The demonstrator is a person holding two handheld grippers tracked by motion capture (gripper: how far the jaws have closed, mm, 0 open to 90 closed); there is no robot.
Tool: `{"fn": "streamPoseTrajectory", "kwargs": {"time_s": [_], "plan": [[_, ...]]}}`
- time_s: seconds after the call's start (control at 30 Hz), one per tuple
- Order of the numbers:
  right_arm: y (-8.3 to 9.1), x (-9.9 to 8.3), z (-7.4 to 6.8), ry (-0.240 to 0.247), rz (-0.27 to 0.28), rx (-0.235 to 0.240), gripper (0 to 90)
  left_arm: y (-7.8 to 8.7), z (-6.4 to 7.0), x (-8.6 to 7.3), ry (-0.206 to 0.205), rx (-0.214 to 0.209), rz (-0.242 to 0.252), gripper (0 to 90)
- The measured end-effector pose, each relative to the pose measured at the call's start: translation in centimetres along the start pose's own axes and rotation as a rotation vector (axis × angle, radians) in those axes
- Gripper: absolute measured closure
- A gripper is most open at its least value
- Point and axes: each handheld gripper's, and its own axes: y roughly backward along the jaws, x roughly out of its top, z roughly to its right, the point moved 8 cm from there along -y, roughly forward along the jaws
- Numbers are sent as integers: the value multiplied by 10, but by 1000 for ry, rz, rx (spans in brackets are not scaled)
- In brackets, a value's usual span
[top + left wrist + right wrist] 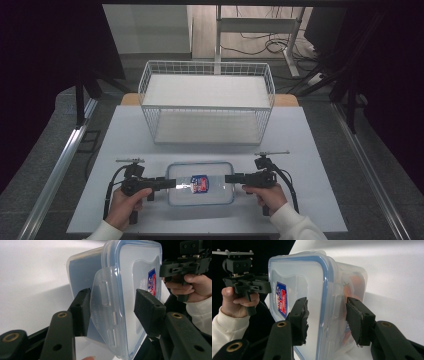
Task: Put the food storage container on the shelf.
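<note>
My left gripper (170,183) straddles the box's (201,190) left end, jaws apart around the latch flap. The box lies long-axis across the bench (310,150), between both hands. My right gripper (230,178) straddles the right end, jaws apart, seemingly not yet clamped.

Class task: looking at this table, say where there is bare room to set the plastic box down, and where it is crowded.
Free patches: the strip of white table left of the wire basket, its twin on the right, and the band between basket and plastic box. Both basket shelves look bare too. The near edge is crowded: the left tool and right tool straddle the box's ends.
</note>
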Motion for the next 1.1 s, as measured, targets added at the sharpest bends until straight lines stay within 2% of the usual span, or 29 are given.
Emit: {"fn": "streamPoseTrajectory", "kwargs": {"time_s": [0.23,0.43,0.6,0.8,0.9,1.1], "plan": [[2,1,-2,7,8,0,526,1,3,3,-12,2,7,491],[8,7,-4,33,29,-15,526,0,5,10,-22,-6,13,491],[11,14,-4,50,46,-20,526,-2,6,20,-42,-8,19,492],[9,25,-2,64,53,-24,526,-3,0,32,-54,-8,22,492],[10,36,1,84,64,-34,526,-7,-2,43,-68,-11,23,493],[12,54,10,91,85,-39,526,-14,-6,62,-88,-10,25,493]]}}
